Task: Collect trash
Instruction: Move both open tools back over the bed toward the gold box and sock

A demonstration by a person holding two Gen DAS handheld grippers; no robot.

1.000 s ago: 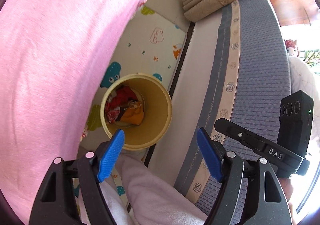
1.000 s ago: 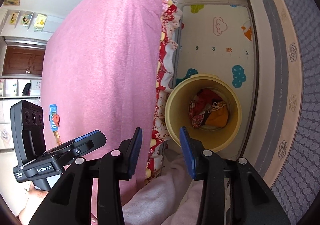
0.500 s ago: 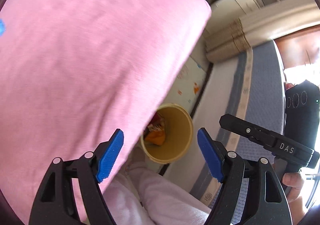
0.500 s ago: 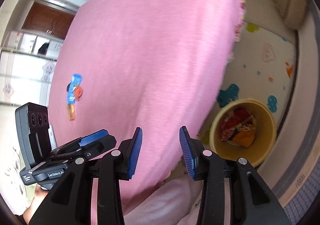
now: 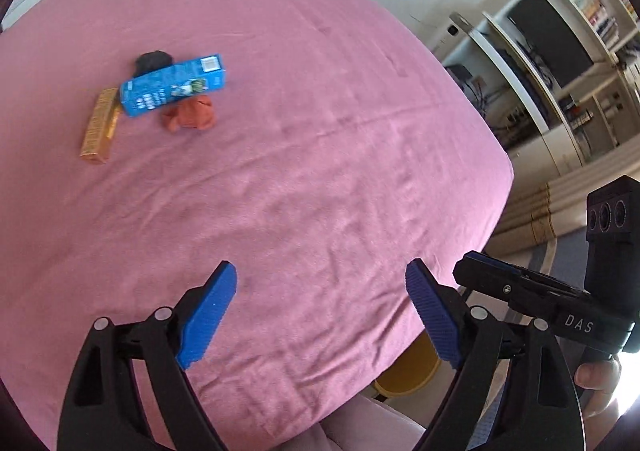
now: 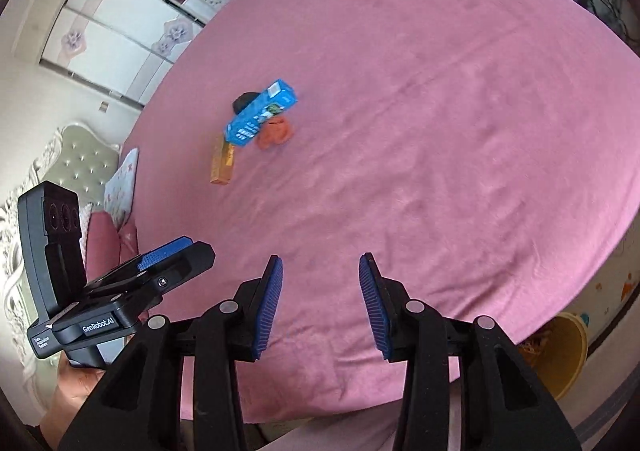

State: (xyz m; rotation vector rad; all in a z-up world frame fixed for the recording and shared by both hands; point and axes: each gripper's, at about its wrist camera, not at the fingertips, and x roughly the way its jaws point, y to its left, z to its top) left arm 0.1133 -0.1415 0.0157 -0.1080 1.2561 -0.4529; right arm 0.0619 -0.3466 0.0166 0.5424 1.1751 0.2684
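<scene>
Both wrist views above pink tablecloth [image 5: 320, 171]

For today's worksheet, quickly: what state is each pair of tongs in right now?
Left tongs: open, holding nothing, jaws have just been opening.
Right tongs: open, holding nothing, jaws have just been opening.

Tablecloth [image 5: 320, 155]: matt pink cloth, faintly creased. On it, blue carton [image 5: 173, 85] looked glossy printed card; gold box [image 5: 99, 125] beside it shiny.
</scene>
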